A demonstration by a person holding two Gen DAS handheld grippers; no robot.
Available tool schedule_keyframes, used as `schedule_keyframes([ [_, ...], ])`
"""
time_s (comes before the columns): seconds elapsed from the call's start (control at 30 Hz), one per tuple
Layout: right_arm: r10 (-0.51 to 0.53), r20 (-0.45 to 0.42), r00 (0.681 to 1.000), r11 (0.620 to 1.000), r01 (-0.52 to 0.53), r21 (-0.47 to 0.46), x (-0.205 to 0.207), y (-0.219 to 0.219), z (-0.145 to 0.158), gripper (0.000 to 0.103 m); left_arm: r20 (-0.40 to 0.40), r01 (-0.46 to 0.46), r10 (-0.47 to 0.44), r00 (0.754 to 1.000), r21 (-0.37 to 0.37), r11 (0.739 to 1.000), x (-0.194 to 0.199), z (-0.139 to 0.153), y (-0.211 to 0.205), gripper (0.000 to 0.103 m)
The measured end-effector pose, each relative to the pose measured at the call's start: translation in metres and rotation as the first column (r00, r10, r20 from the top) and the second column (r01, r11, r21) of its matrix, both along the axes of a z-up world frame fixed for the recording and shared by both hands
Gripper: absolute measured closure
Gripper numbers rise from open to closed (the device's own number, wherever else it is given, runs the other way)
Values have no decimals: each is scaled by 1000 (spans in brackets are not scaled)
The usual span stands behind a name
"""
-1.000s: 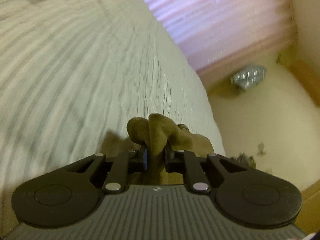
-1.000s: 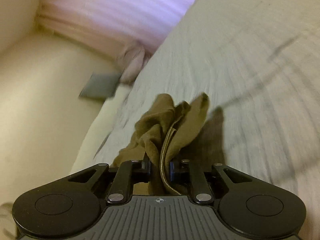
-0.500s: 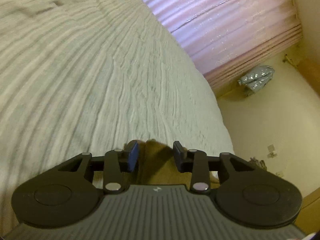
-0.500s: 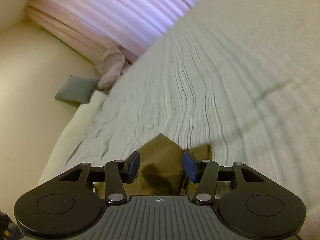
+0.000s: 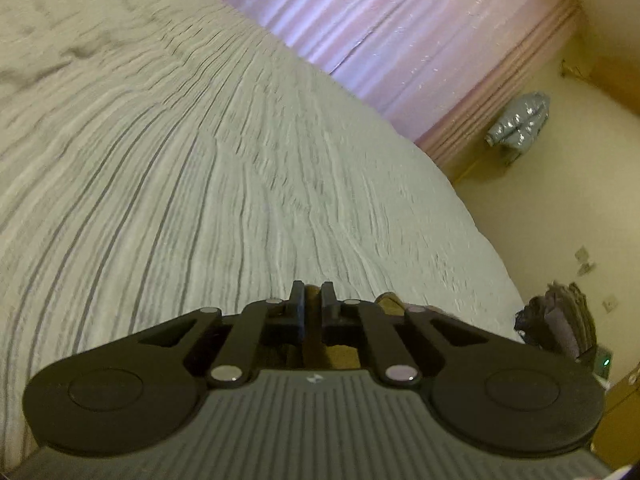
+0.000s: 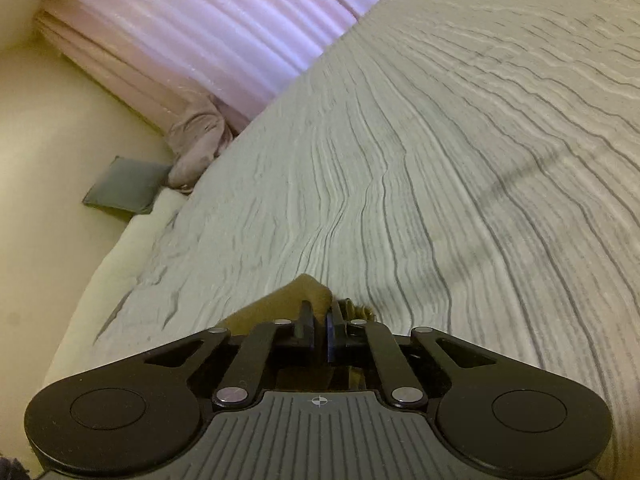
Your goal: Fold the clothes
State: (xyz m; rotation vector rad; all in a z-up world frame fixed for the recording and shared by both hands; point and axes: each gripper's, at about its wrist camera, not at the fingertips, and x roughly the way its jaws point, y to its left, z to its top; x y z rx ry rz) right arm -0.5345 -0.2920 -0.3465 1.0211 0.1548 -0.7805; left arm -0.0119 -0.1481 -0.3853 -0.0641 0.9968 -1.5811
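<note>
Olive-brown garment (image 6: 296,296) dropped flat; left jaws closing on it, right jaws gripping it.

Dim, warm light all round; the curtain (image 5: 400,40) glows pink-violet, backlit. Fisheye bending curves the bedspread (image 6: 440,160) stripes, corners vignette black. Soft motion blur smears the far fabric, and a faint diagonal shadow crosses it.

bedspread (image 5: 200,184) ahead lies open; curtain (image 5: 400,40) beyond.

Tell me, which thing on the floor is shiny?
The crinkly silver bundle beside the curtain. The dark heap by the bed corner and the grey cushion are both dull.
</note>
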Motion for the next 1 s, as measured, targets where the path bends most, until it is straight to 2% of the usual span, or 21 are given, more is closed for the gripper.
schedule_keyframes([
  [0.03, -15, -15, 1000, 1000, 14, -20, -1, 4, 5, 85, 17, -1, 1, 1000, -6, 1000, -2, 4, 4, 96],
  [0.07, -44, -36, 998, 998, 43, -42, -3, 9, 11, 55, 45, -13, 13, 999, -6, 1000, -3, 10, 8, 95],
  [0.1, -74, -56, 996, 995, 71, -64, -5, 14, 18, 40, 74, -26, 26, 997, -7, 1000, -5, 16, 12, 95],
  [0.13, -111, -68, 992, 990, 104, -97, -10, 22, 26, 35, 109, -53, 54, 993, -11, 999, -7, 25, 19, 94],
  [0.2, -163, -76, 984, 978, 151, -144, -24, 42, 43, 35, 131, -75, 78, 988, -30, 997, -12, 39, 36, 94],
  [0.23, -171, -74, 982, 975, 158, -155, -27, 54, 48, 42, 141, -84, 89, 986, -40, 996, -15, 46, 44, 94],
  [0.27, -159, -73, 985, 974, 144, -172, -23, 66, 52, 65, 140, -71, 77, 987, -51, 996, -21, 52, 52, 94],
  [0.33, -99, -130, 987, 973, 68, -221, -6, 87, 59, 79, 149, 0, 10, 989, -67, 998, -40, 58, 63, 95],
  [0.37, -66, -163, 984, 969, 25, -246, 4, 96, 60, 91, 162, 35, -23, 986, -72, 997, -52, 62, 65, 96],
  [0.43, -14, -235, 972, 955, -57, -290, 32, 108, 60, 93, 198, 118, -101, 975, -76, 990, -77, 64, 64, 96],
  [0.53, -9, -358, 934, 934, -120, -335, 64, 109, 47, 93, 238, 139, -123, 964, -51, 989, -100, 55, 47, 96],
  [0.63, -26, -476, 879, 926, -158, -344, 82, 100, 25, 93, 300, 117, -109, 948, -9, 993, -108, 38, 31, 97],
  [0.7, -27, -523, 852, 936, -162, -313, 85, 94, 4, 93, 352, 100, -105, 930, 32, 994, -111, 21, 23, 96],
  [0.77, -24, -540, 842, 939, -166, -302, 90, 92, -11, 93, 321, 76, -84, 943, 37, 996, -105, 13, 26, 100],
  [0.83, -21, -520, 854, 948, -148, -283, 88, 88, -14, 93, 299, 42, -51, 953, 35, 998, -97, 11, 35, 100],
  [0.93, -60, -335, 940, 982, -5, -189, 62, 72, -5, 93, 286, -22, 16, 958, 19, 1000, -81, 21, 55, 101],
  [0.97, -92, -301, 949, 983, 38, -179, 51, 75, 1, 93, 281, -44, 38, 959, 14, 999, -75, 25, 62, 102],
  [1.0, -129, -301, 945, 979, 72, -193, 42, 81, 8, 93, 270, -70, 66, 961, 6, 998, -69, 30, 74, 102],
])
